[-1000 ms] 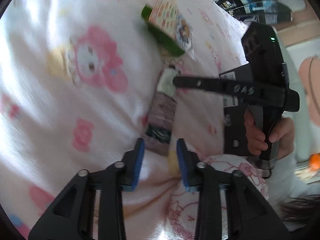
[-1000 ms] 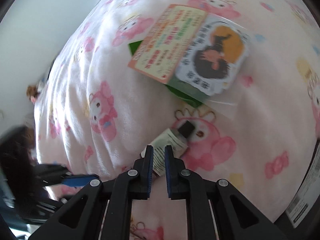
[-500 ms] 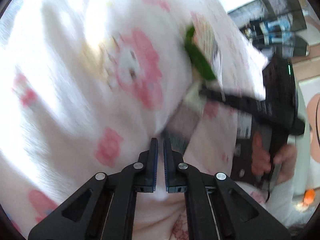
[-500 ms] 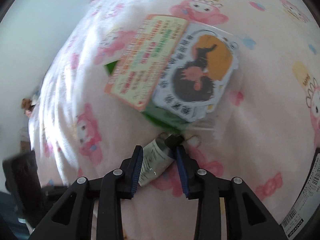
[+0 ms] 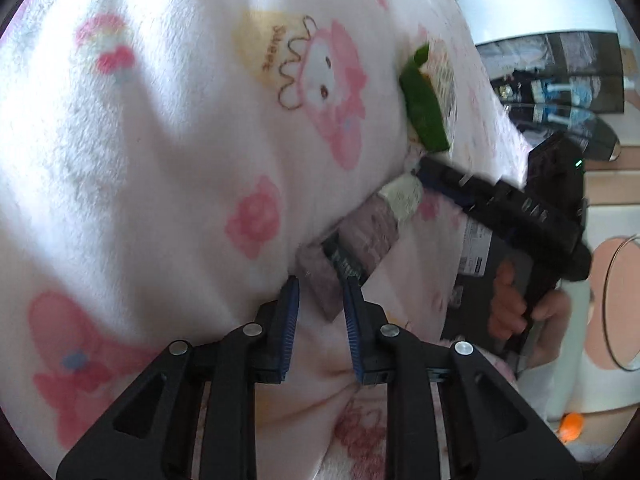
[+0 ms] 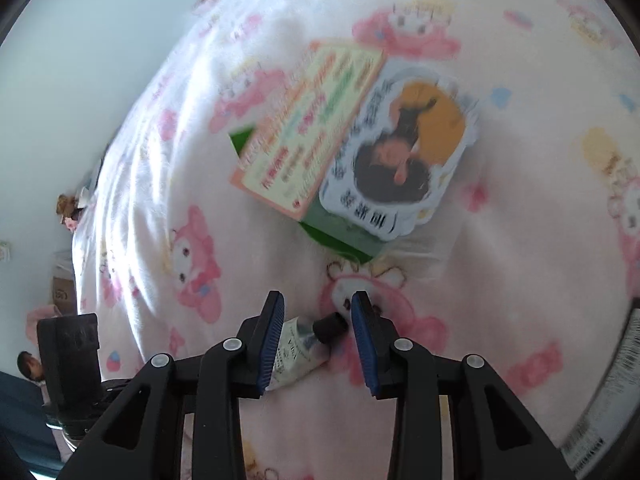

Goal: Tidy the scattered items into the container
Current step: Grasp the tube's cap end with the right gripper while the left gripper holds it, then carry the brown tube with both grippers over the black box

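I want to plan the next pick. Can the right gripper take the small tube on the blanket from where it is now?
Probably yes. The tube already lies between the open fingers of the right gripper, its black cap near one pad, with nothing over it.

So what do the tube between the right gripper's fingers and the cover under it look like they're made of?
Tube: likely soft plastic with a matte printed skin and a hard black plastic cap; its flattened end suggests it squeezes. Cover: plush fleece, with a fuzzy nap and soft folds.

Left tool [image 5: 318, 300] angled downward, jaws opening. Right tool [image 6: 318, 320] angled steeply downward, jaws parted; hand [image 5: 516, 304] grips its handle.
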Demonstrator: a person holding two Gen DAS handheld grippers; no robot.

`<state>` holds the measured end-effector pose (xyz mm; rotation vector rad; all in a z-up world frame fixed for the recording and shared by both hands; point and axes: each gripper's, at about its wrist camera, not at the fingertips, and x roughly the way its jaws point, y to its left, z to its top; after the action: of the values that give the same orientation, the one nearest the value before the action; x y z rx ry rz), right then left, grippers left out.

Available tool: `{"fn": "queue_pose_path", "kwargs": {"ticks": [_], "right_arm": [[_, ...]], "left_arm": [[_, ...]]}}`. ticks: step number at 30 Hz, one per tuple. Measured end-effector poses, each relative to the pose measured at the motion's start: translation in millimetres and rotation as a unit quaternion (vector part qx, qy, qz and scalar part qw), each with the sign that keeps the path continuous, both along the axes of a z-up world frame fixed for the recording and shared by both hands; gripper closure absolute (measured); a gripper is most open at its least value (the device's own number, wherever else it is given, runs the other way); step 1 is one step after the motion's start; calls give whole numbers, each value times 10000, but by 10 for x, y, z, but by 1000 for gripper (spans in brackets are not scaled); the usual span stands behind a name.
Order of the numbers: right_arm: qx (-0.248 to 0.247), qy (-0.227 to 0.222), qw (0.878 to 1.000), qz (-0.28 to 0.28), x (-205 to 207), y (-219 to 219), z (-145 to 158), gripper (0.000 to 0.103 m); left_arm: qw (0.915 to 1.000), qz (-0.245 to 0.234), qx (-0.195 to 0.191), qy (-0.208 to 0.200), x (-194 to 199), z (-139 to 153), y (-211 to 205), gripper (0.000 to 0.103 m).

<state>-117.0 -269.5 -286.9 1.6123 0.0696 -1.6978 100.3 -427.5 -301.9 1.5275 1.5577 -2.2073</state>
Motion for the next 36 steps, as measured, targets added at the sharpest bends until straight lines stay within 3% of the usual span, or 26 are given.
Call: {"fn": "queue_pose_path", "kwargs": {"ticks": [4, 7, 11, 17, 25, 36], "right_arm": [[115, 186, 9995, 222, 193, -10, 15, 68], [-5, -16, 9994, 336, 343, 78, 88, 68], [-24, -6, 9987, 513, 488, 127, 127, 68], [175, -135, 9988, 437, 415, -105, -120, 64], [-139, -5, 9996, 231, 507, -59, 240, 64], [-731, 785, 9937, -336, 479, 952, 1227, 64]], "left_arm": [[9993, 193, -313, 10, -24, 91, -28, 80], [9986, 299, -424, 54, 0, 140, -119, 80], [9987, 377, -346, 38, 20, 82, -132, 77], [9985, 393, -363, -119, -88, -11, -10, 73], [9975, 261, -646, 134, -115, 367, 139, 73], [9895, -262, -1195, 768, -303, 1272, 767, 73]]}}
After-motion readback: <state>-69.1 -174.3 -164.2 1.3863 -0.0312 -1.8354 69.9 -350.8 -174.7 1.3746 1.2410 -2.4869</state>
